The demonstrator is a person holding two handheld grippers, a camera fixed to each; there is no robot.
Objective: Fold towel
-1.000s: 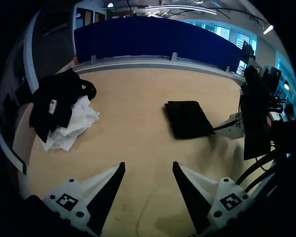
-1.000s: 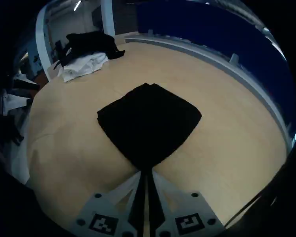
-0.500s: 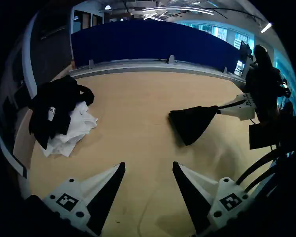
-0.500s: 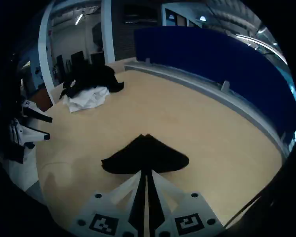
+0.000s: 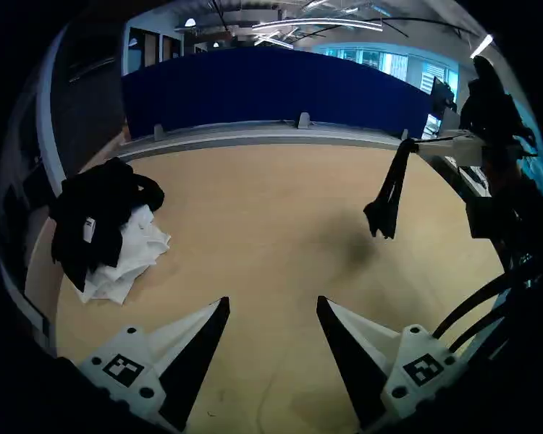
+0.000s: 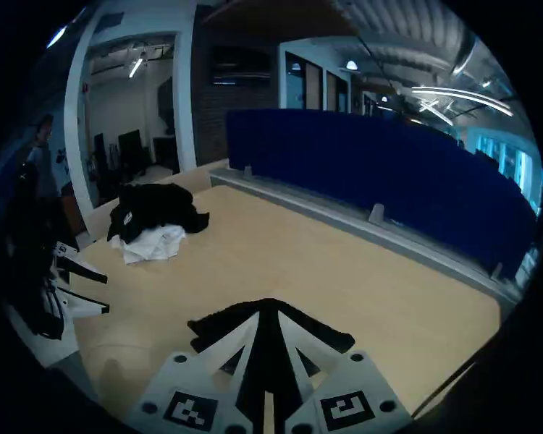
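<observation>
Pale wooden counter (image 5: 257,210), heap of black cloth (image 5: 98,202) lying over crumpled white cloth (image 5: 137,246) near its left edge, dark blue partition (image 5: 271,87) standing along the far side, grey rail (image 5: 271,134) at its foot, strip lights (image 5: 322,23) overhead

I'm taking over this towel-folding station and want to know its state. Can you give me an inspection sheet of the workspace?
Surface: wooden table, light-coloured, with a faint shadow under the towel.
Job's things: black towel hangs bunched from the right claw, apparently clear of the table; not laid out.
Clutter: pile of black and white clothes near the table's left edge.
Grippers: right claw shut on the towel; left claw open, holding nothing, over the table.
Cables: dark cables at the right of the left gripper view; route unclear.
Surroundings: blue partition along the far edge; ceiling lights above.
</observation>
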